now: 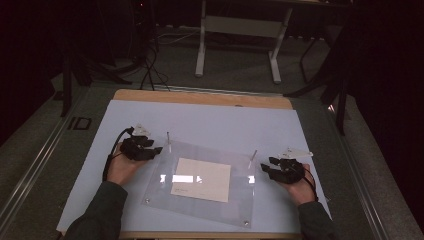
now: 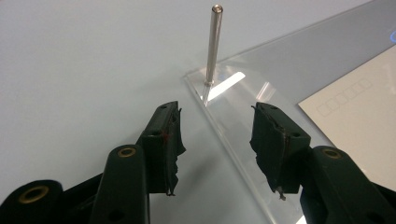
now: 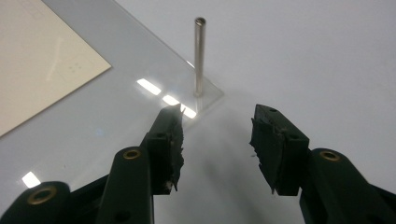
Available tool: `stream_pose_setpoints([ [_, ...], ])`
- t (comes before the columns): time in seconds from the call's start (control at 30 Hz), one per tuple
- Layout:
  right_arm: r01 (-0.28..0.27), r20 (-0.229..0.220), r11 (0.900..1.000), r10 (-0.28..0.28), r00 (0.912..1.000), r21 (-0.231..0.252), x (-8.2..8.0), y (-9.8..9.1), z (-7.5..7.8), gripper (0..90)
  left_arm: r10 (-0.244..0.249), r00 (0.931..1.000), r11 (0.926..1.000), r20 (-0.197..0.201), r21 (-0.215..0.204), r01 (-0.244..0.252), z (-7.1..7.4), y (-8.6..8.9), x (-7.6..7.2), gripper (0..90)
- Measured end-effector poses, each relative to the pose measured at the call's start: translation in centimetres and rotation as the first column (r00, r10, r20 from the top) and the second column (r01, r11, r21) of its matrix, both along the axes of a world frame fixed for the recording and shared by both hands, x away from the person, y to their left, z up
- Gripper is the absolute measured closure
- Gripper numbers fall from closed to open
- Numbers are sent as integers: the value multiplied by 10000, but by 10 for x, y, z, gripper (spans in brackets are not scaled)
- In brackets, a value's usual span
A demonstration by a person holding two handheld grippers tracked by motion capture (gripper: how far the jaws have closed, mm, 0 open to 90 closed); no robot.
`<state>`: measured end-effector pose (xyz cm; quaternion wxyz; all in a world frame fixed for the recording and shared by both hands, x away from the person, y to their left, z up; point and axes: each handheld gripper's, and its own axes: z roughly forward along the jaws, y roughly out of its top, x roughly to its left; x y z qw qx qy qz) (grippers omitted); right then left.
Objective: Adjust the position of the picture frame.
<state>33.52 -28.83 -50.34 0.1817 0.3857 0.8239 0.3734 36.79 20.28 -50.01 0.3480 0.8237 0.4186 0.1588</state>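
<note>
Both claws sit low over the tabletop (image 1: pixel 210 117), each with its jaws spread and pinching nothing. In the high view the left claw (image 1: pixel 156 149) lies at the left-centre of the frame, just beside the upper left corner of a clear acrylic plate (image 1: pixel 200 210); the right claw (image 1: pixel 265 167) lies at the right-centre, just beside the plate's upper right corner. Each is held in a hand, with dark sleeves coming in from the bottom edge.

A thin metal pin stands at each of those two corners. In the left gripper view the left pin (image 2: pixel 214 44) rises in the upper middle of the frame, ahead of the left claw (image 2: pixel 215 137) and apart from it, lined up roughly with the gap between the jaws. Its long axis is upright, open end at the top, foot on the plate corner. The plate's edge runs diagonally down between the jaws.

In the right gripper view the right pin (image 3: pixel 199 56) stands likewise in the upper middle, upright on its corner, ahead of the right claw (image 3: pixel 217 144) and not touching it.

A cream sheet of paper (image 1: pixel 201 179) lies flat under or on the plate, near its middle, its long axis running left to right with a slight tilt.
</note>
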Motion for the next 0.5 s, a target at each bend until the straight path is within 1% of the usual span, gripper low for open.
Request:
stream_pose_setpoints([
  [0.07, -20, -35, 9999, 20, 10000, 117, 1, 3, 0, 529, -45, 10000, 10000, 16, 65, 45, 1, -1, 2, 514],
  [0.3, -155, -42, 9997, 155, 9999, 168, 5, 11, -3, 523, -7, 10000, 10000, 55, -16, 8, 1, 0, 6, 510],
  [0.37, -192, -59, 9997, 193, 9998, 152, 6, 12, -4, 522, -20, 9999, 10000, 138, -31, 20, 2, -1, 6, 509],
  [0.43, -236, -69, 9994, 238, 9997, 256, 8, 14, -5, 521, -35, 9998, 10000, 173, -89, 37, 2, -1, 7, 507],
  [0.5, -252, -95, 9992, 255, 9996, 308, 9, 17, -6, 521, -100, 9998, 9999, 165, -47, 101, 2, -1, 8, 504],
])
